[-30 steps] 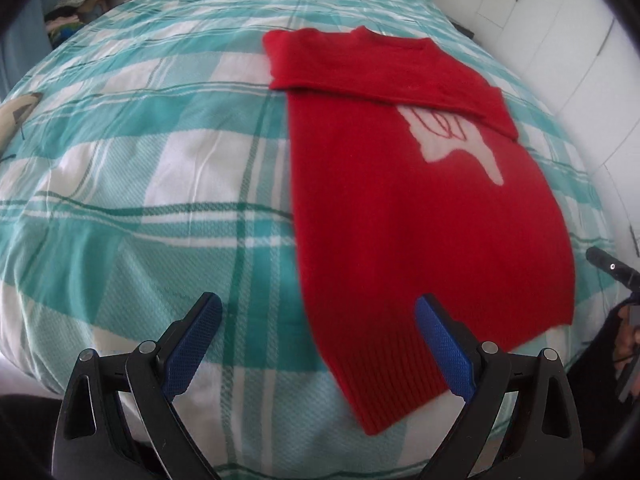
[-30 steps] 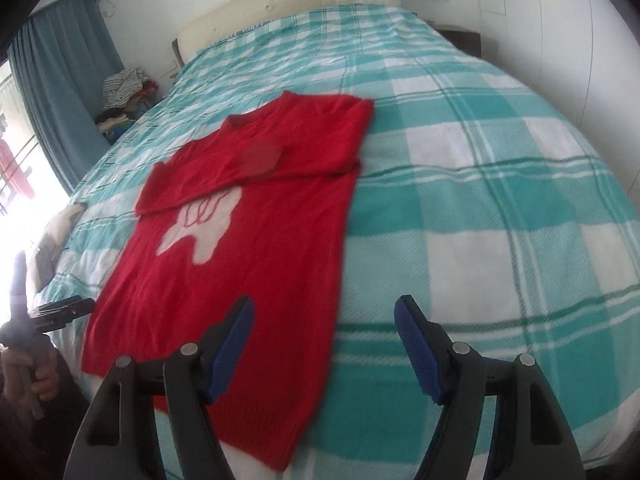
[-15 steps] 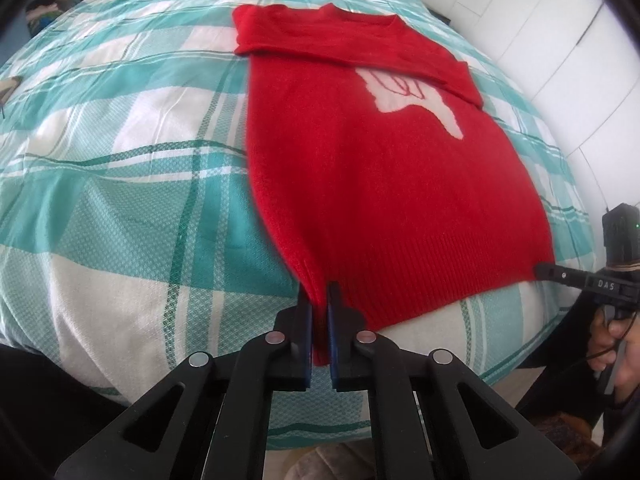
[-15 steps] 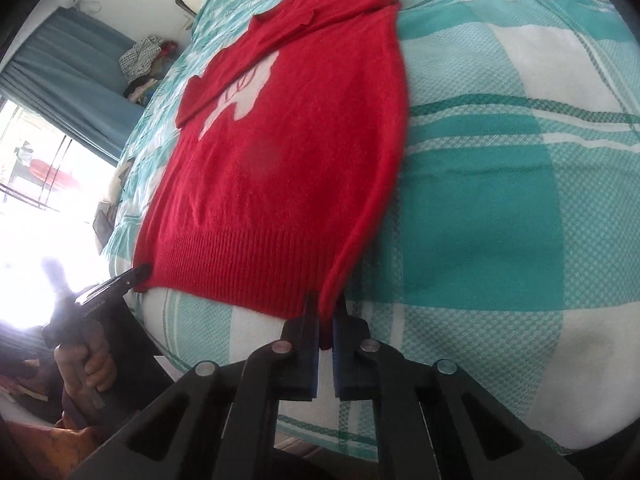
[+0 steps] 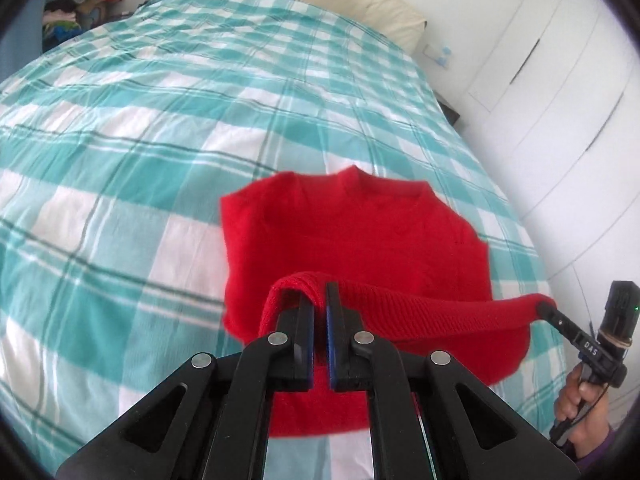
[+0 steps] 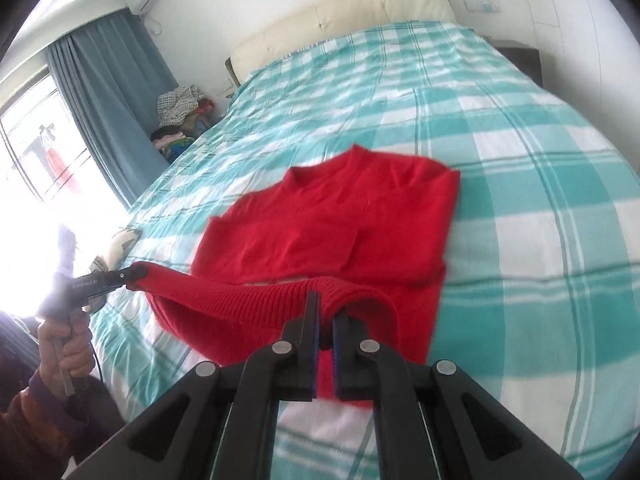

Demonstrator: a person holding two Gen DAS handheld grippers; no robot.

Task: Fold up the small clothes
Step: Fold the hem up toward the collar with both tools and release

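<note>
A small red sweater (image 5: 352, 236) lies on the teal checked bed, collar away from me; it also shows in the right wrist view (image 6: 332, 224). Its ribbed hem (image 5: 432, 312) is lifted off the bed and stretched between my two grippers. My left gripper (image 5: 320, 300) is shut on the hem's left corner. My right gripper (image 6: 326, 308) is shut on the hem's right corner (image 6: 340, 284). The right gripper also appears at the right edge of the left wrist view (image 5: 544, 306), and the left gripper at the left of the right wrist view (image 6: 128, 274). The sleeves are folded across the chest.
The bed (image 5: 160, 120) carries a teal and white checked cover with a cream headboard (image 6: 340, 12) at the far end. White wardrobe doors (image 5: 560, 80) stand to the right. A clothes pile (image 6: 180, 108) and blue curtain (image 6: 108, 100) are at the left by the window.
Both grippers, open a second ago, closed on the hem corners, then lifted the hem and carried it up over the sweater toward the collar.
</note>
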